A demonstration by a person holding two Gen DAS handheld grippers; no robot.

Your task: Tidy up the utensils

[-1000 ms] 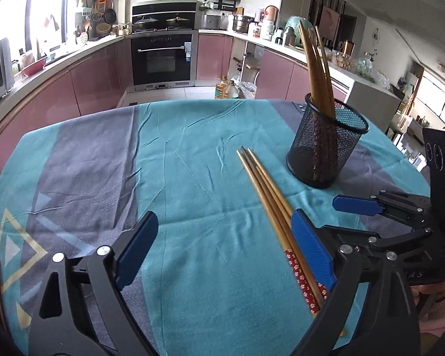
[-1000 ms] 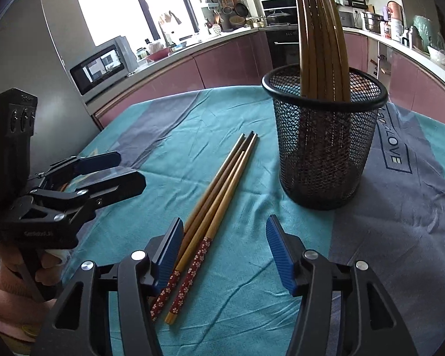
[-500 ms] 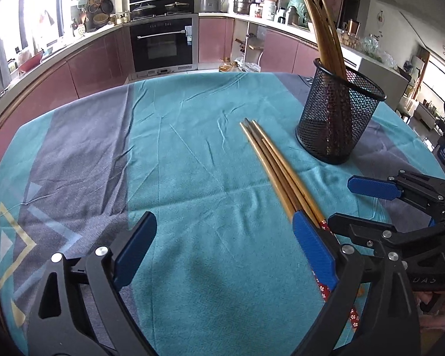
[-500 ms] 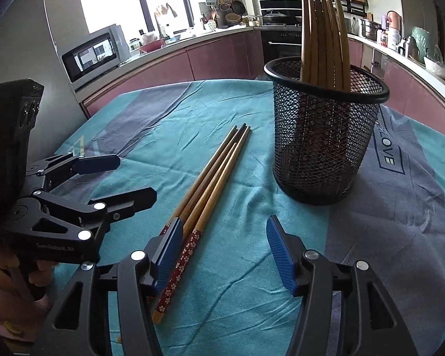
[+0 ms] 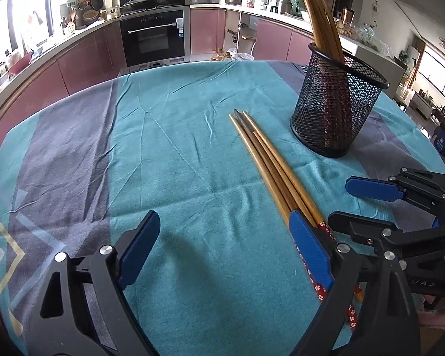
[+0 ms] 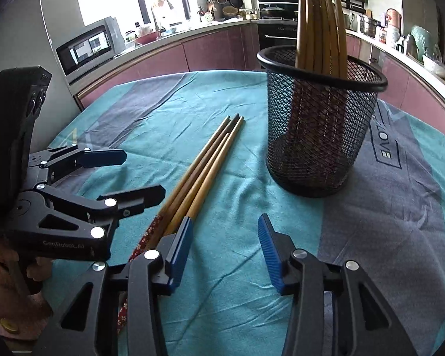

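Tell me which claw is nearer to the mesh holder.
Right. The right claw faces the mesh holder directly; the left claw sits farther, beyond the loose chopsticks.

A home kitchen: a built-in oven [image 5: 155, 40] under a stove with lidded pans, mauve cabinets [image 5: 83, 62] along a curved counter, a microwave [image 6: 87, 48] by the window (pots and jars crowd the counter), and a cloth-covered tabletop [image 5: 178, 160].
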